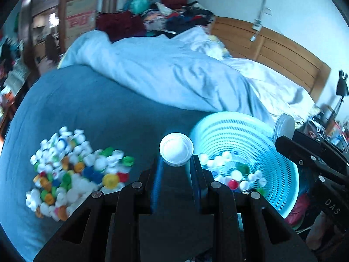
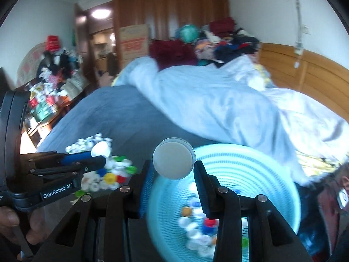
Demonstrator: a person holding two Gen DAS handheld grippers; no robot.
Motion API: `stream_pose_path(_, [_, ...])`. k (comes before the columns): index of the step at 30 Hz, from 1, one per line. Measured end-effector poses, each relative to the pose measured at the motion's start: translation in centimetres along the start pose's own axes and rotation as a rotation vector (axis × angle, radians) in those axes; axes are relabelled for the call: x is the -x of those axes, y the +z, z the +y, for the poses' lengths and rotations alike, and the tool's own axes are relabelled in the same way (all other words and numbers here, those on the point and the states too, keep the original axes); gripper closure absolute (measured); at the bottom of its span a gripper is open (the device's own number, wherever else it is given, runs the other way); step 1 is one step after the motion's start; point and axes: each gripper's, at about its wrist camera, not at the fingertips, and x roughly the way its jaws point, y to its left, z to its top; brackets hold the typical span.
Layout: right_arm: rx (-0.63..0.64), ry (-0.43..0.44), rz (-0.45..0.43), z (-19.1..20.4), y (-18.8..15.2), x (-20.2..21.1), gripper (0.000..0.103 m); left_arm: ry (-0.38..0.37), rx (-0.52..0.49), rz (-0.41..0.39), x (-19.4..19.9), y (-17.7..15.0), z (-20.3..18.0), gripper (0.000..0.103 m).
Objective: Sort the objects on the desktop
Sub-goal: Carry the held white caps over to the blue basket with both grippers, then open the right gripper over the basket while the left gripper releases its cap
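A pile of coloured and white bottle caps (image 1: 74, 170) lies on the blue bedsheet at the left; it also shows in the right wrist view (image 2: 104, 170). A light blue mesh basket (image 1: 281, 166) holds several caps; in the right wrist view the basket (image 2: 257, 166) sits below the right gripper. My left gripper (image 1: 176, 161) is shut on a white cap (image 1: 176, 151), just left of the basket. My right gripper (image 2: 173, 168) is shut on a white cap (image 2: 173, 161) above the basket's near rim. The right gripper's cap (image 1: 283, 126) shows over the basket's right rim in the left wrist view.
A rumpled pale blue duvet (image 1: 174, 74) covers the far half of the bed. A wooden headboard (image 1: 283, 50) runs along the right. Clothes (image 1: 174, 17) are heaped at the far end. A cluttered shelf (image 2: 48, 100) stands left of the bed.
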Motion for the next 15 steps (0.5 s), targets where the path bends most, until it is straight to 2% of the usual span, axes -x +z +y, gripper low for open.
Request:
stream_pose_path(7, [-0.058,-0.055,0.012,-3.7,-0.9,0.8,0.061,-0.024,-0.090,0.048,-2.8,0.9,-5.1,0.082])
stream_pose_path(15, [-0.085,-0.059,0.021,-5.0,-1.5,0.7,0.061,-0.012,-0.115,0.075,-4.2,1.2,-6.8,0.082])
